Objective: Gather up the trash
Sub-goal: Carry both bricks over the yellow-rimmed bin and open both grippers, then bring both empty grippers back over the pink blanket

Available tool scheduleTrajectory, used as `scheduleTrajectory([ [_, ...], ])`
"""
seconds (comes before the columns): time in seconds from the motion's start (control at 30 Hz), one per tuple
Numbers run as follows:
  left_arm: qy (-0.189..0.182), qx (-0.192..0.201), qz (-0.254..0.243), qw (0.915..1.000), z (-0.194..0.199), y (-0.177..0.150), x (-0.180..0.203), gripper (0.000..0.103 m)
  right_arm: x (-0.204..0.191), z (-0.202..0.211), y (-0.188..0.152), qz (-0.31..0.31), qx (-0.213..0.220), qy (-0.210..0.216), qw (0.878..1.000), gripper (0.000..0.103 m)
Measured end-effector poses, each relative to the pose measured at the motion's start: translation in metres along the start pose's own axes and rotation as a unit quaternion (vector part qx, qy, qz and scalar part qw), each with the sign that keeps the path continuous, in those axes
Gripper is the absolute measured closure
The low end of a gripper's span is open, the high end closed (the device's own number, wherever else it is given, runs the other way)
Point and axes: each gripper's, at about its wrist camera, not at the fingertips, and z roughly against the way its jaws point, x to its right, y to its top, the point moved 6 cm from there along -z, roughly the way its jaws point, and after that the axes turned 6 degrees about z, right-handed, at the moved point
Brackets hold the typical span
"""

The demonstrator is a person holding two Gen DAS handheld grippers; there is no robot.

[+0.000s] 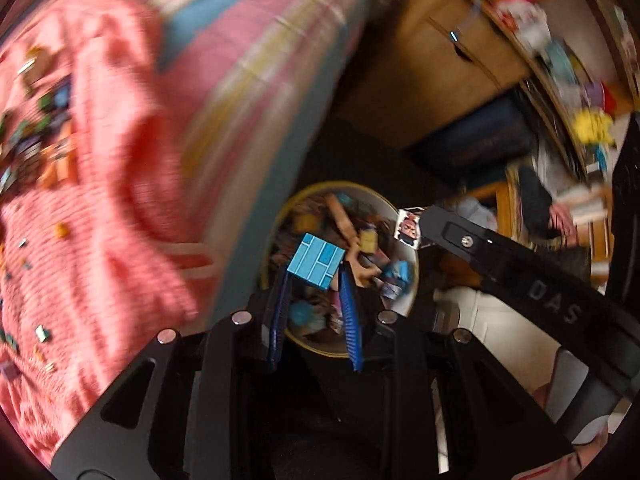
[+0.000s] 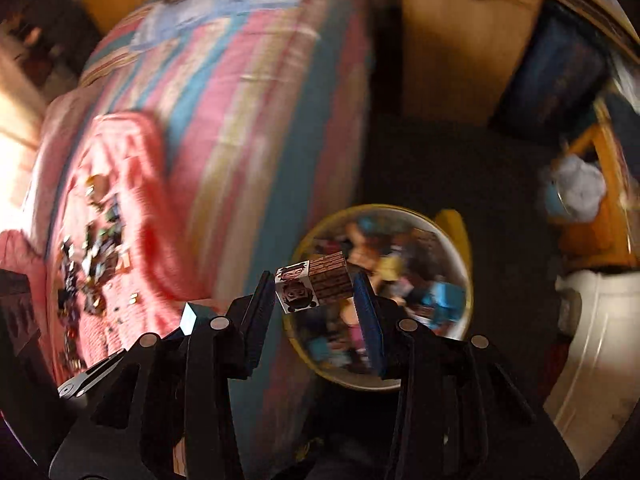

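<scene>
While the striped bed (image 2: pixel 256 92) and its pink blanket (image 1: pixel 92 184) fill the left of both views, a round yellow-rimmed bin (image 2: pixel 464 280) of scraps sits on the dark floor beside it. Above the bin, the left gripper (image 1: pixel 316 276) pinches a blue patterned block (image 1: pixel 316 262) at its fingertips. The right gripper (image 2: pixel 314 290) clamps a small printed cube (image 2: pixel 314 288) between its fingers, also over the bin. Loose bits (image 2: pixel 92 256) litter the blanket.
</scene>
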Motion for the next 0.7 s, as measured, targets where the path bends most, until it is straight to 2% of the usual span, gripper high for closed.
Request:
scheduleTrajectory([
  [0.17,0.006,-0.036,-0.023,0.9991,-0.032,-0.001,0.027,0.079,0.030,-0.019,0.005,-0.018,-0.023,-0.012,1.000,0.064],
  [0.3,-0.003,-0.062,-0.002,0.9981,-0.053,-0.001,0.031,0.079,0.044,-0.033,0.011,-0.027,-0.043,-0.006,0.999,0.062],
  [0.33,-0.007,-0.068,0.007,0.9976,-0.058,0.001,0.030,0.078,0.047,-0.037,0.012,-0.026,-0.049,-0.010,0.998,0.062],
  [0.37,-0.004,-0.072,0.011,0.9974,-0.062,0.000,0.029,0.070,0.049,-0.040,0.013,-0.026,-0.052,-0.015,0.998,0.062],
  [0.43,0.000,-0.072,0.017,0.9973,-0.065,0.000,0.026,0.060,0.055,-0.045,0.013,-0.037,-0.061,-0.013,0.997,0.061],
  [0.47,0.002,-0.072,0.020,0.9972,-0.066,0.000,0.023,0.058,0.058,-0.048,0.012,-0.049,-0.067,-0.010,0.997,0.057],
  [0.6,0.006,-0.067,0.041,0.9969,-0.062,0.003,0.012,0.056,0.059,-0.054,0.013,-0.065,-0.076,-0.004,0.995,0.057],
  [0.7,0.011,-0.056,0.057,0.9968,-0.055,0.004,0.001,0.055,0.039,-0.056,0.014,-0.049,-0.077,0.004,0.996,0.057],
])
